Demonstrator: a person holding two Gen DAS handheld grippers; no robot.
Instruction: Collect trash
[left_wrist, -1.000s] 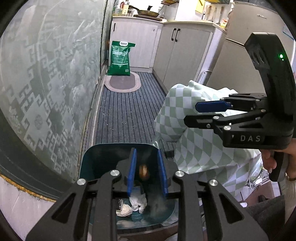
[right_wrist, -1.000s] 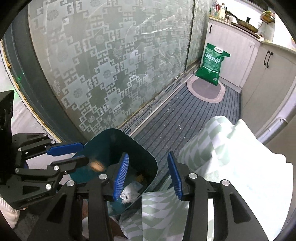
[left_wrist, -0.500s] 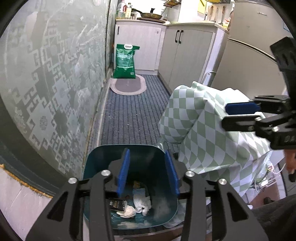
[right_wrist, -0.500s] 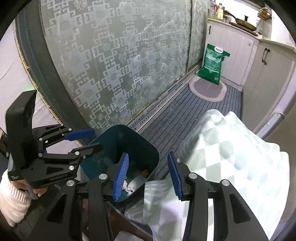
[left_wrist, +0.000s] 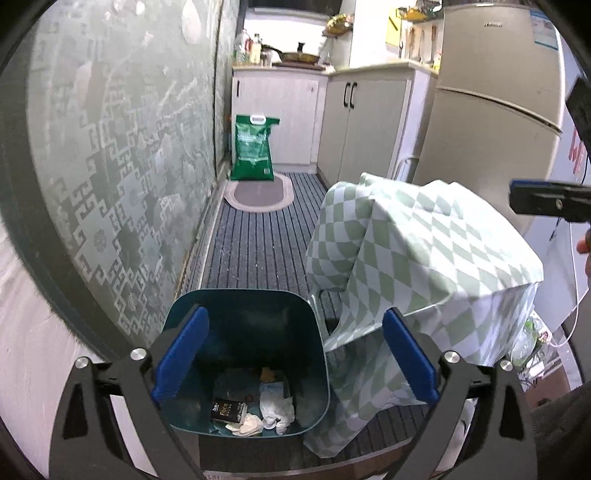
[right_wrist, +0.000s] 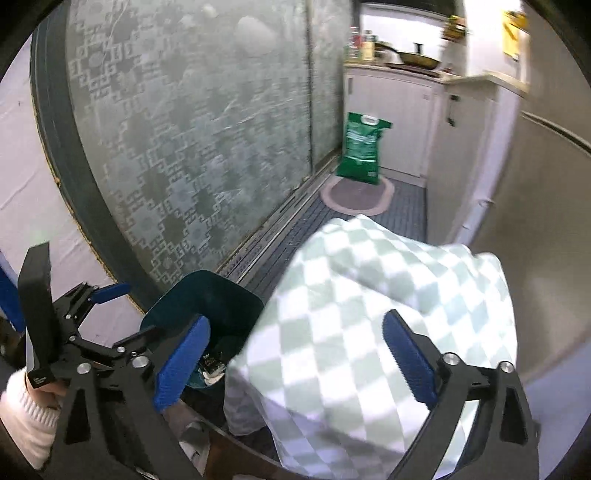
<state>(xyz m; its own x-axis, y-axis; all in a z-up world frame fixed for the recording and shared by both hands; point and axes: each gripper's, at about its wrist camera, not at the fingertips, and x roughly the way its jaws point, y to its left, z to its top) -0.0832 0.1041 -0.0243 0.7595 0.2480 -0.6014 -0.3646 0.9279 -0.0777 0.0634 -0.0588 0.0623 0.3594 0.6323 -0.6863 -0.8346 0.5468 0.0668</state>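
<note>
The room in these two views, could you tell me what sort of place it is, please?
Most likely a home kitchen: a fridge beside white cabinets, a pan on the counter, and a bin holding trash.

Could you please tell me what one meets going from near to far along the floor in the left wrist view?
Teal trash bin with trash inside, then striped floor mat, oval rug, green bag, white cabinet.
</note>
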